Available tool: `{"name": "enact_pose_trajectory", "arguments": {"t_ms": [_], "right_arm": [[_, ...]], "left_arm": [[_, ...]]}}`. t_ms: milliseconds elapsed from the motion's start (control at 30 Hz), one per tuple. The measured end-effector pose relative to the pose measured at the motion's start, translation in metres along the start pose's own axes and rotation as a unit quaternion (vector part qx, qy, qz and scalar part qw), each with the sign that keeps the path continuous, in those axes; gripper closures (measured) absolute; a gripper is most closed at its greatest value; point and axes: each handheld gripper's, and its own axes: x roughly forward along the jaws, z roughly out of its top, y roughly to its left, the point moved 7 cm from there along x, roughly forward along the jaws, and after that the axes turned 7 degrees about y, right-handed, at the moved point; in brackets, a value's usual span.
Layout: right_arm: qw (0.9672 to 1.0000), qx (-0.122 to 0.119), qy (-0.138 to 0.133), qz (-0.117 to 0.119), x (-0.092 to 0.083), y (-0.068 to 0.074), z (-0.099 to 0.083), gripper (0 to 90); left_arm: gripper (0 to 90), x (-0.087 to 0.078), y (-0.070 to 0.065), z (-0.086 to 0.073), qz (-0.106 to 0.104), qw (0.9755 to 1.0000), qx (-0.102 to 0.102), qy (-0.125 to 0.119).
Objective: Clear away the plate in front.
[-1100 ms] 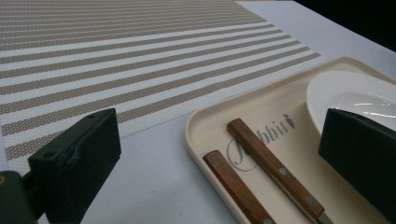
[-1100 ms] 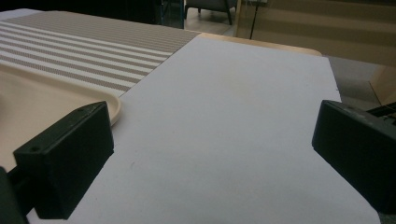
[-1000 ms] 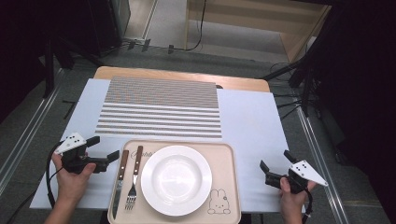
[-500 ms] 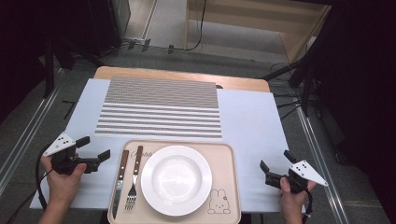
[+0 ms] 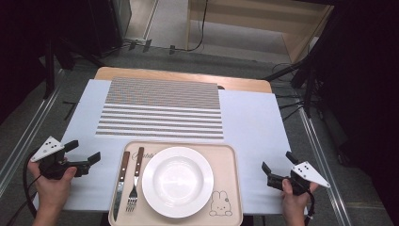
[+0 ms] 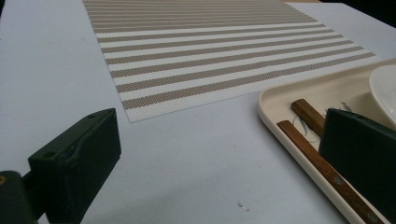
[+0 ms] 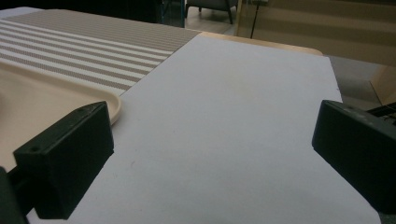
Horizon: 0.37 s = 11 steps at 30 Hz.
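Note:
A beige tray (image 5: 230,151) at the table's near edge holds a white plate (image 5: 178,181), with a wooden-handled knife (image 5: 121,176) and fork (image 5: 135,179) at its left side. My left gripper (image 5: 86,150) rests open on the white cover, left of the tray and clear of it. In the left gripper view its jaws (image 6: 219,154) stand wide apart, with the tray rim (image 6: 271,109), knife handle (image 6: 317,158) and fork handle (image 6: 308,114) ahead on the right. To the right of the tray my right gripper (image 5: 276,161) is open over bare cover (image 7: 210,154), with nothing between its jaws.
A brown-and-white striped placemat (image 5: 162,108) lies beyond the tray on the white table cover (image 5: 249,117). Dark stands and cables ring the table on the floor. The tray's corner (image 7: 56,98) shows left in the right gripper view.
My left gripper has drawn leftward, away from the tray's left edge. The right gripper and the tray's contents have stayed put.

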Motion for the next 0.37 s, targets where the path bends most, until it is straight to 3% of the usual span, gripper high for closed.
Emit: {"name": "enact_pose_trajectory", "arguments": {"t_ms": [233, 367], "right_arm": [[1.0000, -0.001, 0.002, -0.001, 0.0009, 0.0002, -0.0001, 0.0], [1.0000, 0.001, 0.003, -0.002, 0.0013, -0.0002, -0.0001, 0.0]], "left_arm": [[0.0, -0.0084, 0.0112, -0.0027, 0.001, 0.9998, -0.017, -0.009], [0.0, -0.0054, 0.0097, -0.0035, -0.001, 0.9999, -0.010, -0.005]]}}
